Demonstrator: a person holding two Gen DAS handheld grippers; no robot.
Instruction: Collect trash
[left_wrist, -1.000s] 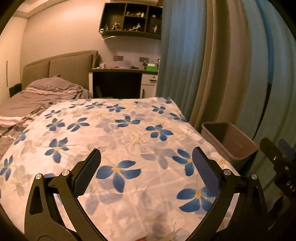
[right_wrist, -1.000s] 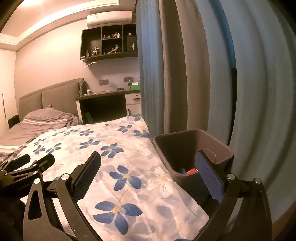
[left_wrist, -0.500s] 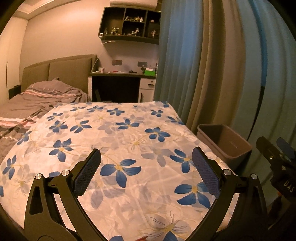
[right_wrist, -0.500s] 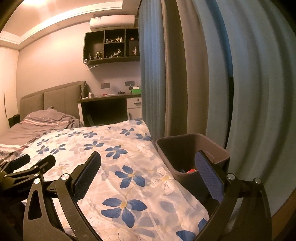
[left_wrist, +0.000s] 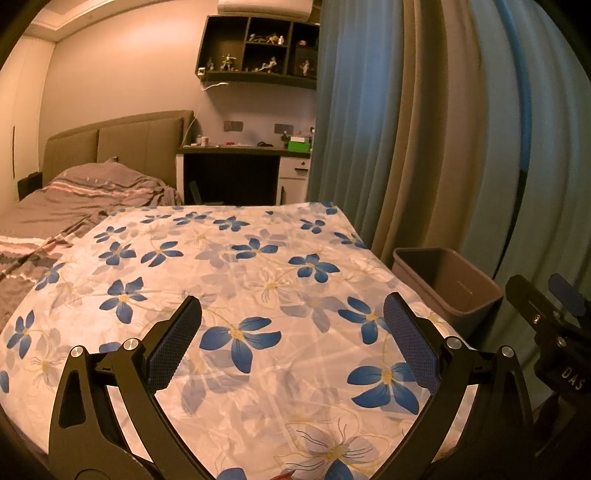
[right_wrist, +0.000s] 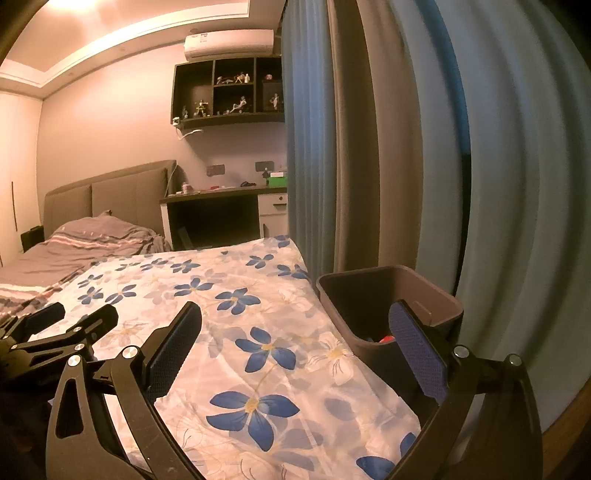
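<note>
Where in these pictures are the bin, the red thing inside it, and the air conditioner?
bin (right_wrist: 439, 295), right wrist view, far rim.
red thing (right_wrist: 387, 339), right wrist view, its visible top.
air conditioner (right_wrist: 229, 44), right wrist view, front panel.

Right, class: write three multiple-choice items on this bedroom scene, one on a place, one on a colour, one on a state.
1. Where does the grey plastic waste bin stand?
A. between floral cloth and curtain
B. on the desk
C. on the bed

2. What colour are the flowers on the white floral cloth?
A. red
B. blue
C. green

3. How is the left gripper?
A. shut on trash
B. shut, empty
C. open, empty

Key: 1 A, the bin sits by the cloth's edge, before the blue-grey curtain; 2 B, the petals are blue; 3 C, fingers apart with nothing between.
</note>
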